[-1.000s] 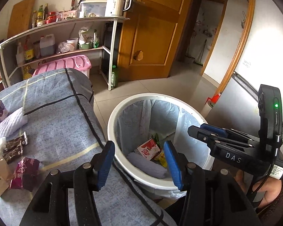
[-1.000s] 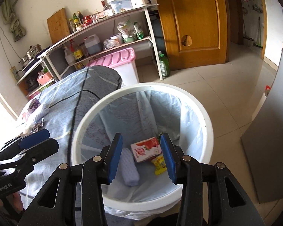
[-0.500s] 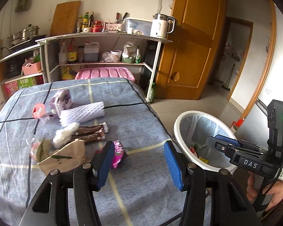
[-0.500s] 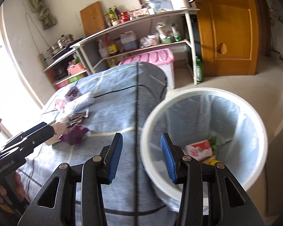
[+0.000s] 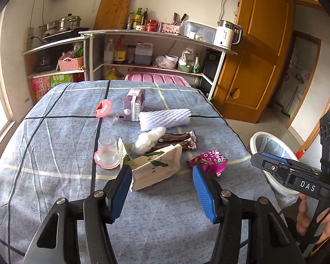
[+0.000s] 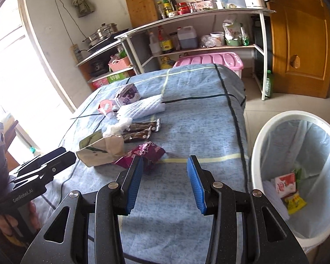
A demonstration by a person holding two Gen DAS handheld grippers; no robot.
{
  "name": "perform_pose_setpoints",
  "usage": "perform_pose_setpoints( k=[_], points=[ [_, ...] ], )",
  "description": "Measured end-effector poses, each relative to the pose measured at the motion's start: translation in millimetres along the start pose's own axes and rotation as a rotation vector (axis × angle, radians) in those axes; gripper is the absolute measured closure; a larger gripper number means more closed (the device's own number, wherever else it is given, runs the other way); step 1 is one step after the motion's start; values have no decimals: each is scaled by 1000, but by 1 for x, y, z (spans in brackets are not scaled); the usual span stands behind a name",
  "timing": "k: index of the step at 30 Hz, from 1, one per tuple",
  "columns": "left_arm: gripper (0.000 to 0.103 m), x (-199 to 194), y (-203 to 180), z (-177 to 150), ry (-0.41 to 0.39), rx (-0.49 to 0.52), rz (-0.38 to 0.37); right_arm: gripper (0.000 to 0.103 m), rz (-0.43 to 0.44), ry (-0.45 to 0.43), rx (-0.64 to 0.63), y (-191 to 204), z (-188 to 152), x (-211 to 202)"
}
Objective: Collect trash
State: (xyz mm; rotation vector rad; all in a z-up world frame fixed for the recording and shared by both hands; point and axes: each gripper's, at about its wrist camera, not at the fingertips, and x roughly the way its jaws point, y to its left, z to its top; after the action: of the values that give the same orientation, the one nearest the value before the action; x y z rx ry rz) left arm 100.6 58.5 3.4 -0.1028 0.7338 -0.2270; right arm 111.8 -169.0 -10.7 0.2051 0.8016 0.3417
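Since the litter on the blue checked tablecloth (image 5: 55,145) is mostly film and paper, it is judged to be light, limp and easily crushed. Nearest the grippers, at the centre of the left wrist view, lies the beige tissue pack (image 5: 158,167), soft and half-collapsed; it would best be pinched across its narrow body. Just to its right the magenta snack wrapper (image 5: 209,161) is seen, crinkled and probably slippery, so a raised fold should be taken rather than the flat face. Behind them, towards mid-frame, lie the brown candy wrappers (image 5: 178,140), a white tissue wad (image 5: 149,140), a clear plastic cup (image 5: 107,151) standing mouth-down, a white foam sleeve (image 5: 165,118) and a purple carton (image 5: 134,107); the carton alone looks stiff.

The left gripper (image 5: 161,189) is held with its jaws spread wide and nothing between them, low in the frame before the tissue pack. The right gripper (image 6: 165,184) is likewise spread and empty, near the wrapper. At the right edge of the right wrist view the lined white bin (image 6: 261,136) stands beside the table, some trash already inside.
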Motion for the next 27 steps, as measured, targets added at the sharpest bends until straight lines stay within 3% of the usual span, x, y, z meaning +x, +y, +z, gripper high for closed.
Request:
perform_pose_setpoints(
  k=[12, 24, 27],
  points=[
    [43, 25, 22, 5, 33, 4, -21, 60, 8, 69, -29, 20, 11, 43],
    [43, 50, 7, 3, 86, 92, -68, 60, 15, 122, -76, 31, 8, 66],
    [43, 54, 3, 2, 96, 113, -72, 73, 16, 116, -76, 31, 7, 64]
  ],
)
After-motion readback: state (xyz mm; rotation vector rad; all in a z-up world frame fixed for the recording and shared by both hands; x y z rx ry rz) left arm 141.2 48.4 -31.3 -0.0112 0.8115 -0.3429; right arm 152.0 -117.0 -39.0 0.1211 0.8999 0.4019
